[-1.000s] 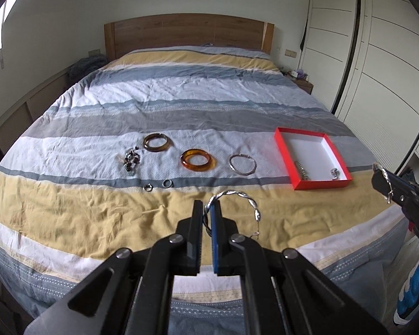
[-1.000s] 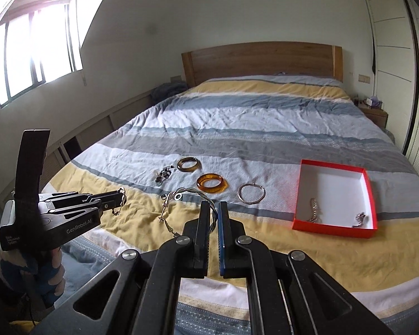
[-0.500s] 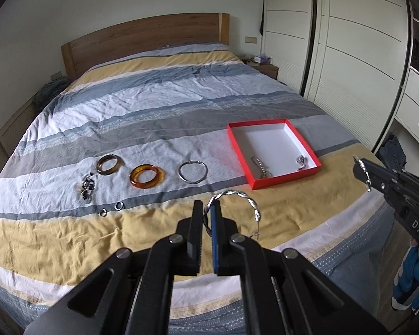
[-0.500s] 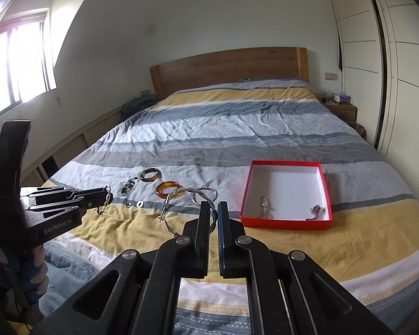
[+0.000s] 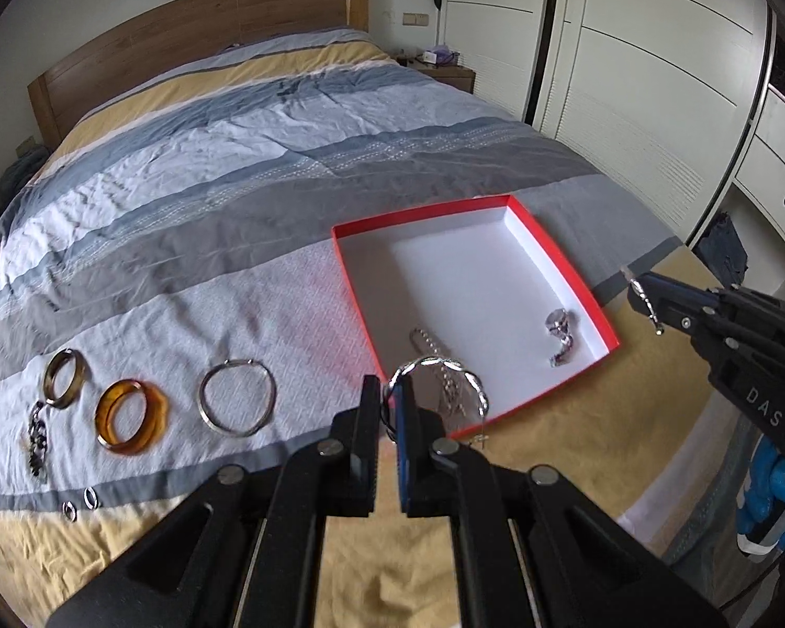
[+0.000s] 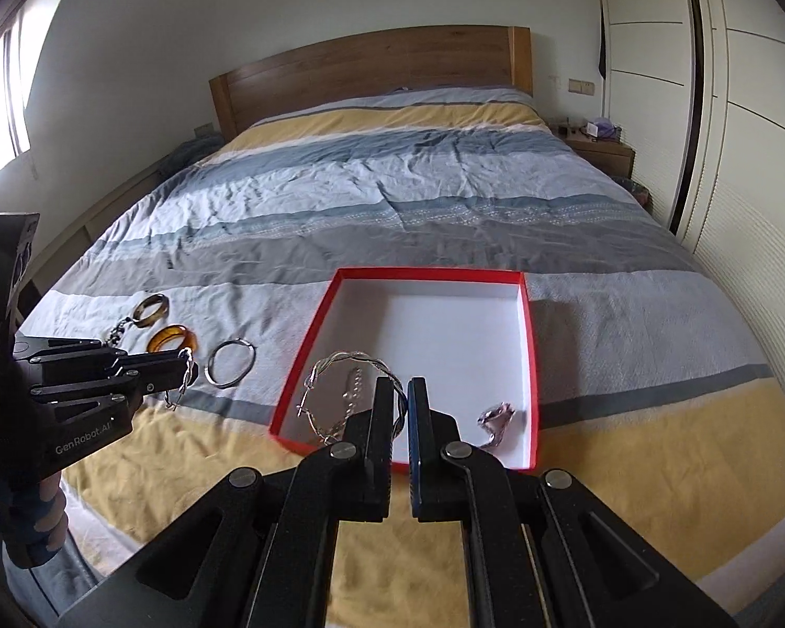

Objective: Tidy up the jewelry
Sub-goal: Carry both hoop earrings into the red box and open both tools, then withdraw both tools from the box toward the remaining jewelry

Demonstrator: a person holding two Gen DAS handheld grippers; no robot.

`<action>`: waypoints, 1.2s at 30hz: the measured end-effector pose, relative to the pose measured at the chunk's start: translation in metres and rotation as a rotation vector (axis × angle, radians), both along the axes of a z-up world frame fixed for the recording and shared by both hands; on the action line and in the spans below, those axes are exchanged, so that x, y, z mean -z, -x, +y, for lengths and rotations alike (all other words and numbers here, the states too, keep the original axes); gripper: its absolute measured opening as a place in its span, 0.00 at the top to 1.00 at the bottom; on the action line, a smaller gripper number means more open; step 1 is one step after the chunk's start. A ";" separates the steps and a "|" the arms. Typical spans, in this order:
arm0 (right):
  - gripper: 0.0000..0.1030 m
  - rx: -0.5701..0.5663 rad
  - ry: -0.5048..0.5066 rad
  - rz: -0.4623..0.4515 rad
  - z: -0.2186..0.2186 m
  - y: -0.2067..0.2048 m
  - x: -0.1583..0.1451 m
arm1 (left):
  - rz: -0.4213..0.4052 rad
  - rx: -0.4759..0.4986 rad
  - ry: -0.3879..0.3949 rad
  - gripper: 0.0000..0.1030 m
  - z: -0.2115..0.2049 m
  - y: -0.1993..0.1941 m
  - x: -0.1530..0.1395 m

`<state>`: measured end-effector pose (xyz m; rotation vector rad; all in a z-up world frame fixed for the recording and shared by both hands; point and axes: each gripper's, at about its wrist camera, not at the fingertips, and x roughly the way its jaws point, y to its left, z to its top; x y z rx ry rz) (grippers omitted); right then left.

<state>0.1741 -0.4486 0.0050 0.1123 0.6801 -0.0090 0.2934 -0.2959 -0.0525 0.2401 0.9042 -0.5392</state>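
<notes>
Left wrist: twisted silver bangle point(image 5: 434, 366) stands upright, clamped above red box point(image 5: 596, 309).

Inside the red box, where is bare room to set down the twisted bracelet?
The red box's far half is bare white floor up to the back wall. The near edge is crowded: a chain near-left, a small silver piece near-right, with a narrow gap between.
</notes>
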 end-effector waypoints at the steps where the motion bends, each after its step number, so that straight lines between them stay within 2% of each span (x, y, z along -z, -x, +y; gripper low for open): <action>1: 0.95 -0.003 0.003 0.007 -0.005 -0.011 0.004 | 0.006 0.006 -0.004 0.96 -0.009 -0.010 0.005; 8: 0.95 -0.029 0.030 0.075 -0.033 -0.080 0.037 | 0.053 0.031 -0.047 0.96 -0.056 -0.064 0.050; 18: 0.95 -0.061 0.109 0.190 -0.046 -0.130 0.084 | 0.091 0.048 -0.086 0.95 -0.084 -0.097 0.098; 26: 0.95 -0.084 0.198 0.267 -0.045 -0.143 0.101 | 0.077 0.051 -0.078 0.95 -0.082 -0.104 0.106; 31: 0.95 -0.107 0.249 0.261 -0.042 -0.141 0.107 | 0.042 0.067 -0.090 0.94 -0.081 -0.101 0.109; 36: 0.95 -0.105 0.249 0.254 -0.045 -0.138 0.106 | 0.050 0.061 -0.073 0.94 -0.081 -0.102 0.107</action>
